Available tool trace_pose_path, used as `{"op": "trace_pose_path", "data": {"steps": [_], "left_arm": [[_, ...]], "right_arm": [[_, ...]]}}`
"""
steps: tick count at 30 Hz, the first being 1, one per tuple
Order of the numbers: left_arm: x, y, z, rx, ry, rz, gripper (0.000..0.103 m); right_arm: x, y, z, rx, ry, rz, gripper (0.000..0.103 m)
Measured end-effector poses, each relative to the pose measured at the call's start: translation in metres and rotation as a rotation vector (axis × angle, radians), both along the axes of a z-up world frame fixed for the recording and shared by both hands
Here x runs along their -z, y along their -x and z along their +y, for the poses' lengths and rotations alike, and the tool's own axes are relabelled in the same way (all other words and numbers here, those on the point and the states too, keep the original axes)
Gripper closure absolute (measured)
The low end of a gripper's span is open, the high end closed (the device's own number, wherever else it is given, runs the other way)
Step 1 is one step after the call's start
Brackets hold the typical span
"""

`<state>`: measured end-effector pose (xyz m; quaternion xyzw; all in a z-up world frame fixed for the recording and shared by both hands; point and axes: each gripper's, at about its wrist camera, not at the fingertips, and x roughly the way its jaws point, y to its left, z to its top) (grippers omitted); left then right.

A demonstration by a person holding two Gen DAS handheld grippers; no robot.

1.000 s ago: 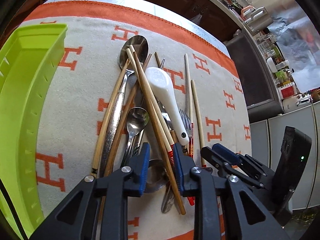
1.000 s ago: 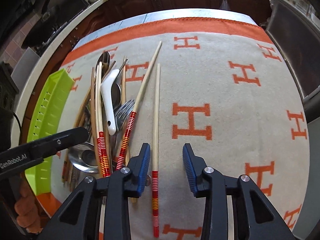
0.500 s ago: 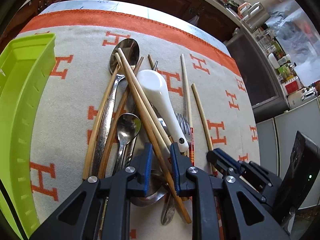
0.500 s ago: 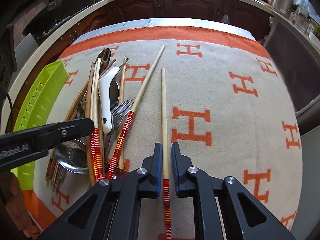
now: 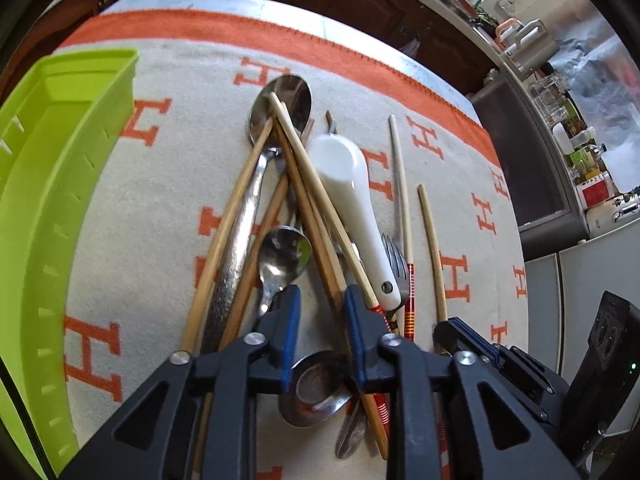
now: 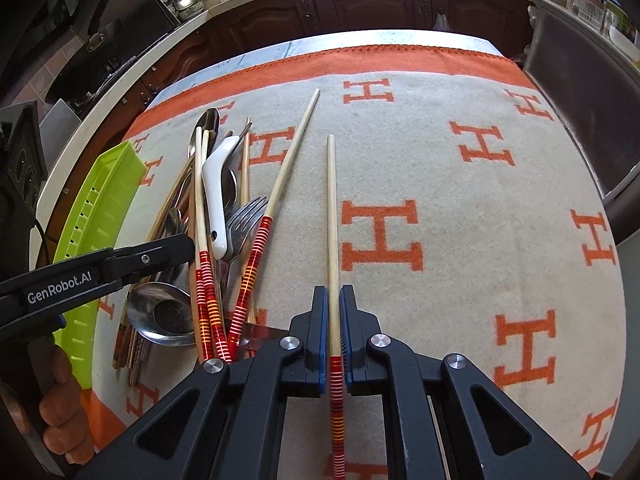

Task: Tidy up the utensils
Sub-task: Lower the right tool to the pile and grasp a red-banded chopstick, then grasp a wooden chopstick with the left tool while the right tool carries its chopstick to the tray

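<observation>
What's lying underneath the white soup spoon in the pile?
Under the white soup spoon: a metal fork, tines poking out beside its handle, plus crossed chopsticks. Anything deeper is covered.

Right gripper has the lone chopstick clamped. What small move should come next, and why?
Probably a short straight lift. The right gripper is shut on the lone chopstick, which lies on the blanket apart from the utensil pile, so raising it should disturb nothing.

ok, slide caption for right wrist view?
Right tongs shut on lone chopstick, utensil pile alongside.

Green tray (image 5: 60, 184) cut off by left edge.
</observation>
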<state>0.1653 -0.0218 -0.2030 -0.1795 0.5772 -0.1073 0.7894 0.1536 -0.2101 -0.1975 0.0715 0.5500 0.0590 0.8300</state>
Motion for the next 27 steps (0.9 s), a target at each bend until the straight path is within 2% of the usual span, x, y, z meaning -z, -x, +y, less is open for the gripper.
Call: {"op": "trace_pose_path", "data": {"steps": [5,6,7,8,9,15,21,27], "left_arm": [[0.000,0.000,-0.009,0.018,-0.046,-0.027,0.078],[0.000,-0.001,-0.010,0.020,-0.051,-0.031,0.081],[0.001,-0.002,-0.010,0.025,-0.041,-0.034,0.093],[0.003,-0.002,-0.010,0.034,-0.013,-0.025,0.096],[0.004,-0.001,-0.010,0.032,0.004,-0.025,0.096],[-0.016,0.009,-0.007,0.040,-0.014,-0.102,0.099],[-0.034,0.020,0.000,0.039,-0.003,-0.124,0.099],[-0.063,0.036,0.013,0.027,0.008,-0.173,0.099]], "right_arm": [[0.000,0.001,-0.001,0.008,-0.009,0.000,0.097],[0.000,0.000,-0.002,0.010,-0.010,-0.001,0.097],[0.000,0.000,-0.002,0.010,-0.012,-0.002,0.097],[0.000,0.000,-0.002,0.011,-0.013,-0.002,0.097],[0.000,0.001,-0.002,0.013,-0.016,-0.003,0.097],[0.000,0.002,-0.007,0.035,-0.051,0.011,0.097],[-0.004,0.009,-0.014,0.077,-0.109,0.029,0.097],[-0.025,0.024,-0.017,0.091,-0.137,-0.008,0.097]]}}
